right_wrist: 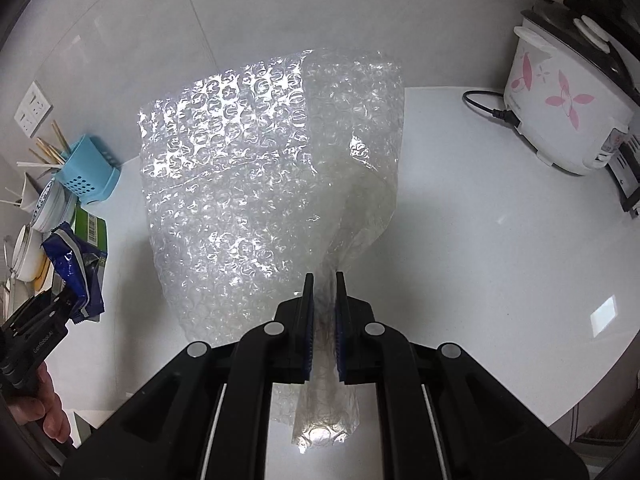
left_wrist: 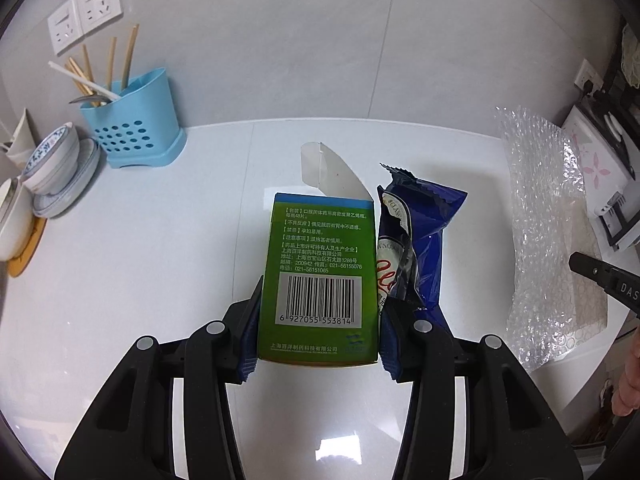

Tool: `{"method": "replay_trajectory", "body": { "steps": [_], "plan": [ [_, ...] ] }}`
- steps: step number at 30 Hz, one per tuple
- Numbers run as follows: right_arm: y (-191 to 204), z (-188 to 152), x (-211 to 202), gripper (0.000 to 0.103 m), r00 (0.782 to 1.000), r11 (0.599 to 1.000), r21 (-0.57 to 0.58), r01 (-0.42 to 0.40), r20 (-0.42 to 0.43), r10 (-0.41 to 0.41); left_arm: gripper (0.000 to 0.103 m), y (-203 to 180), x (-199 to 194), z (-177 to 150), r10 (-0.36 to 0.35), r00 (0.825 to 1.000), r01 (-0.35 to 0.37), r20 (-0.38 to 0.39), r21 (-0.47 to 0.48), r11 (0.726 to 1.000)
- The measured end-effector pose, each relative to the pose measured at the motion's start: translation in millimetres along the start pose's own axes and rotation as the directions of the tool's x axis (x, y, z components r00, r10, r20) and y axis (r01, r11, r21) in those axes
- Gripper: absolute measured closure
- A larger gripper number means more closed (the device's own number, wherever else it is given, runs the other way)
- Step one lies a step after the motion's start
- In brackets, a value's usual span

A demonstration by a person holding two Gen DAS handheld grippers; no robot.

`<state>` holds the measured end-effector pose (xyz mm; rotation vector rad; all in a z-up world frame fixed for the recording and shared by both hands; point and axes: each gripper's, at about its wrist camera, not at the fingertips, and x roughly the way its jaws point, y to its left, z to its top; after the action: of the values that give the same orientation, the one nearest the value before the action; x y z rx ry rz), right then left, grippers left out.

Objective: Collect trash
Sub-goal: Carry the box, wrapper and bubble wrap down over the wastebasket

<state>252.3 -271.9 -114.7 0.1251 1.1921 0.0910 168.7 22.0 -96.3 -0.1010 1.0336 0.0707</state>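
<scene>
My left gripper (left_wrist: 322,296) is shut on a green medicine box (left_wrist: 320,264) with a barcode and an open white flap. A dark blue snack wrapper (left_wrist: 424,240) is pinched between the box and the right finger. Both are held above the white countertop (left_wrist: 160,264). My right gripper (right_wrist: 324,278) is shut on a gathered fold of a clear bubble wrap sheet (right_wrist: 256,184), which hangs spread out ahead of the fingers. The right wrist view shows the left gripper (right_wrist: 52,308) at the left edge with the box (right_wrist: 94,232) and wrapper (right_wrist: 74,266). The left wrist view shows the bubble wrap (left_wrist: 548,232) and right gripper (left_wrist: 600,276).
A blue utensil holder (left_wrist: 136,120) with chopsticks and stacked bowls (left_wrist: 56,168) stand at the counter's back left. A white rice cooker (right_wrist: 564,100) with pink flowers and its black cord (right_wrist: 488,108) sit at the back right. Wall sockets (left_wrist: 86,10) are on the tiled wall.
</scene>
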Motion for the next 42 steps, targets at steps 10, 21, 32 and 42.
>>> {"method": "replay_trajectory", "body": {
  "steps": [10, 21, 32, 42],
  "plan": [
    [-22.1, -23.1, -26.4, 0.095, 0.999, 0.998, -0.043, -0.035, 0.026, 0.036, 0.056, -8.7, -36.5, -33.7, 0.019, 0.999, -0.018, 0.027, -0.043, 0.999],
    [-36.9, -53.8, -54.1, 0.095, 0.995, 0.993, -0.09, -0.074, 0.061, 0.08, 0.057, -12.3, -74.1, -68.7, 0.048, 0.997, -0.044, 0.059, -0.081, 0.996],
    [-42.7, -85.7, -78.5, 0.095, 0.987, 0.983, -0.121, -0.136, 0.066, 0.144, 0.056, -14.4, -105.5, -110.7, 0.075, 0.995, -0.068, 0.059, -0.117, 0.991],
    [-43.4, -115.1, -106.8, 0.095, 0.982, 0.977, -0.149, -0.152, 0.086, 0.166, 0.057, -10.2, -127.2, -147.9, 0.064, 0.997, -0.059, 0.045, -0.111, 0.992]
  ]
}}
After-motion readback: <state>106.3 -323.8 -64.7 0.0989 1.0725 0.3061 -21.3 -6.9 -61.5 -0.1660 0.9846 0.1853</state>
